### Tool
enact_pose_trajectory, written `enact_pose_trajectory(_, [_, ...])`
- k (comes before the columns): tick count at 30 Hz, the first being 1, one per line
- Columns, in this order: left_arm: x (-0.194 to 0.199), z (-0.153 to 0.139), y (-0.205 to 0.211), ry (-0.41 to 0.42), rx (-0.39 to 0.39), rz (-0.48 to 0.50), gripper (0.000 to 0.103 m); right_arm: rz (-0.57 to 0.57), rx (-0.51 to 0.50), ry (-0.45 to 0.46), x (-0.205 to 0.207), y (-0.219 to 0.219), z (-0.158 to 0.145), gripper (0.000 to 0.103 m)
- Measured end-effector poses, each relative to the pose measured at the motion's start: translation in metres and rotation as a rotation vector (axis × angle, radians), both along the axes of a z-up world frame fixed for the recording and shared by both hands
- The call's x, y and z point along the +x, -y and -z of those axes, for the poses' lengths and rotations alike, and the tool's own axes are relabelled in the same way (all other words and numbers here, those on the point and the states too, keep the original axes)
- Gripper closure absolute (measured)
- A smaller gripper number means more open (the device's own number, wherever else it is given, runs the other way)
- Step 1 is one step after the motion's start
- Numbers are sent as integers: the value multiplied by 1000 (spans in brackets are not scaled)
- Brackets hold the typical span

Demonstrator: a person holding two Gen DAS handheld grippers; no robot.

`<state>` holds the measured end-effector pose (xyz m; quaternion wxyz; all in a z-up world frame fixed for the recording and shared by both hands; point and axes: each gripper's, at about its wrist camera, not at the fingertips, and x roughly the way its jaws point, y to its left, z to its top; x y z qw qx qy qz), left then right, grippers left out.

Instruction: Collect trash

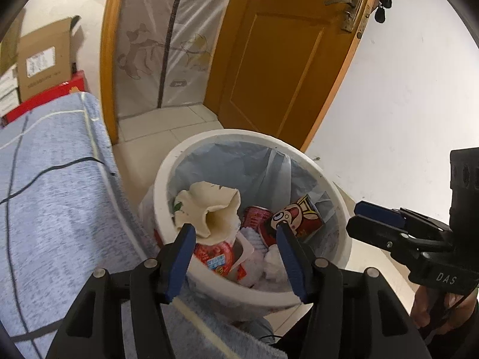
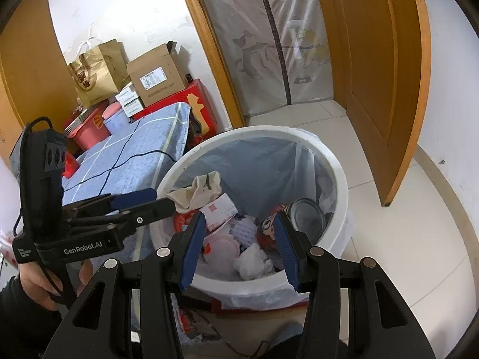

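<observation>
A white round trash bin with a pale blue liner stands on the tiled floor, holding several pieces of trash. A crumpled cream paper lies on top at the bin's left side, above a red snack cup. A red cartoon-printed can and white tissues lie further right. My left gripper hovers open over the bin, the cream paper just beyond its left fingertip and not between the pads. My right gripper is open and empty above the bin's near rim.
A surface covered in blue checked cloth borders the bin on the left. Cardboard boxes and a red box stand behind it. An orange door stands open beside a zipped plastic curtain. A person's hands hold both grippers.
</observation>
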<state>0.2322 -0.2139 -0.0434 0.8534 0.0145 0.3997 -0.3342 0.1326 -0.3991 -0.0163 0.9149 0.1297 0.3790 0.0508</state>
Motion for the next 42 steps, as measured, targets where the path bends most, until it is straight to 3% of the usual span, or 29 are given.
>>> enact_pose_trajectory(11, [-61,-20,-36,81,60,-121,47,-45,-45,32,-40,-32,-13,55])
enact_pose_trajectory(22, [-122,-30,-91,114,53,-277,47,-87,-83,70,-86,-63,-22,55])
enact_pose_trajectory(32, [-163,-28,-116,98,35,-330,47,-108,-86,76,-120,-82,-21,55])
enact_pose_trajectory(42, [-175,-28,-121,102,47,-374,47,-121,-97,81,-128,-85,-19,55])
